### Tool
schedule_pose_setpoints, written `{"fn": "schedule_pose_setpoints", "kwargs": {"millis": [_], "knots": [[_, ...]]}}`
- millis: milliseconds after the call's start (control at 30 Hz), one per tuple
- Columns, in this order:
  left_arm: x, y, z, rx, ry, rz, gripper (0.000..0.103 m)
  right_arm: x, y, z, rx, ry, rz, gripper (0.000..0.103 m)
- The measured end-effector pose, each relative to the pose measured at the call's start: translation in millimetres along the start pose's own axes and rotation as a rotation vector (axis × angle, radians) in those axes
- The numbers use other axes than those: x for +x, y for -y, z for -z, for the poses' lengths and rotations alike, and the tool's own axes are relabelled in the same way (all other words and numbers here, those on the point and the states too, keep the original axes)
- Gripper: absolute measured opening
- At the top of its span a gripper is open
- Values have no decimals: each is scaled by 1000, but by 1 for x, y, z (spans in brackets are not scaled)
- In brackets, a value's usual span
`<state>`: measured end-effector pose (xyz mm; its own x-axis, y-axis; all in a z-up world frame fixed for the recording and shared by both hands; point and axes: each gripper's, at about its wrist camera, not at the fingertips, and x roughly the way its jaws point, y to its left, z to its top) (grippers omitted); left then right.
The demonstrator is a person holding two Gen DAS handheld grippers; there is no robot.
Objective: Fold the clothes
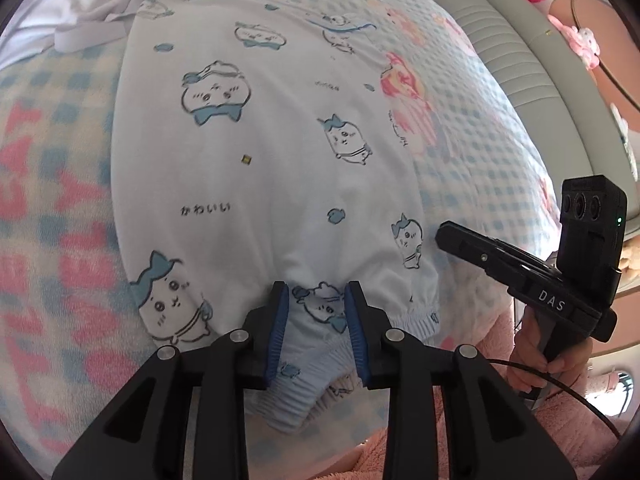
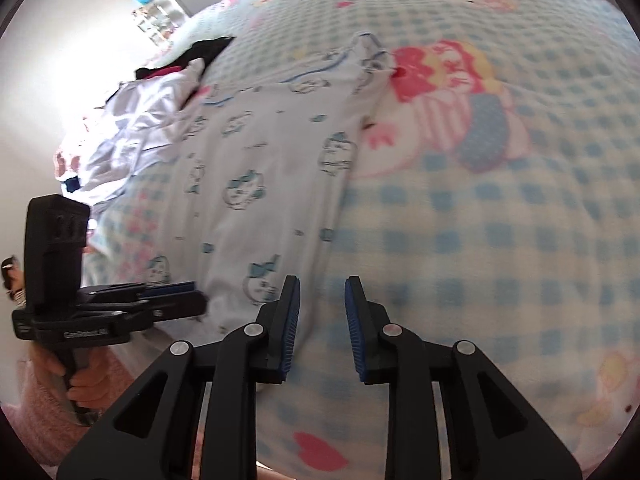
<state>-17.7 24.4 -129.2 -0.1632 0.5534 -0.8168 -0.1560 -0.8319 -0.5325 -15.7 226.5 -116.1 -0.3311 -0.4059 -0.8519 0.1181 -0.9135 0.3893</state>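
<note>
Both claws sit spread: the left claw (image 1: 316,320) straddles the pyjama trousers' (image 1: 260,152) waistband at 6 o'clock, presumably to pinch; the right claw (image 2: 322,320) hovers over the bed (image 2: 500,240).

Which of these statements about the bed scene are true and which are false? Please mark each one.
1. The left claw is at the elastic waistband of the printed garment. True.
2. The right claw holds a fold of the garment. False: it is open, with only the checked blanket seen between its fingers.
3. The garment is white with blue cartoon figures. True.
4. The garment hangs in the air above the bed. False: it lies spread on the blanket.
5. A heap of other clothes lies past the far left side of the garment. True.
</note>
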Motion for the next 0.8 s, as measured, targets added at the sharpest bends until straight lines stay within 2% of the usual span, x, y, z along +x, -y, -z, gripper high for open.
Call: {"fn": "schedule_pose_setpoints", "kwargs": {"millis": [100,167,233,333,567,667,767,800], "knots": [[7,-4,2,-14,-16,-19,31,-1,-4,-2,-20,-1,-26,24],[6,-8,3,-38,-17,-6,31,13,-11,0,-46,-58,-34,24],[7,-9,4,-40,-20,-4,31,21,-16,7,-74,-82,19,25],[6,-6,7,-23,-21,-12,31,19,-14,17,-70,-83,56,22],[1,-9,16,-16,-14,5,31,0,-10,32,-92,-60,159,24],[-7,-13,22,-28,-3,27,32,-10,-4,33,-62,-54,135,27],[-30,-8,24,-15,64,126,33,-25,-4,29,-17,-45,37,30],[-37,-5,23,-8,88,157,34,-31,-7,26,-5,-30,-25,30]]}}
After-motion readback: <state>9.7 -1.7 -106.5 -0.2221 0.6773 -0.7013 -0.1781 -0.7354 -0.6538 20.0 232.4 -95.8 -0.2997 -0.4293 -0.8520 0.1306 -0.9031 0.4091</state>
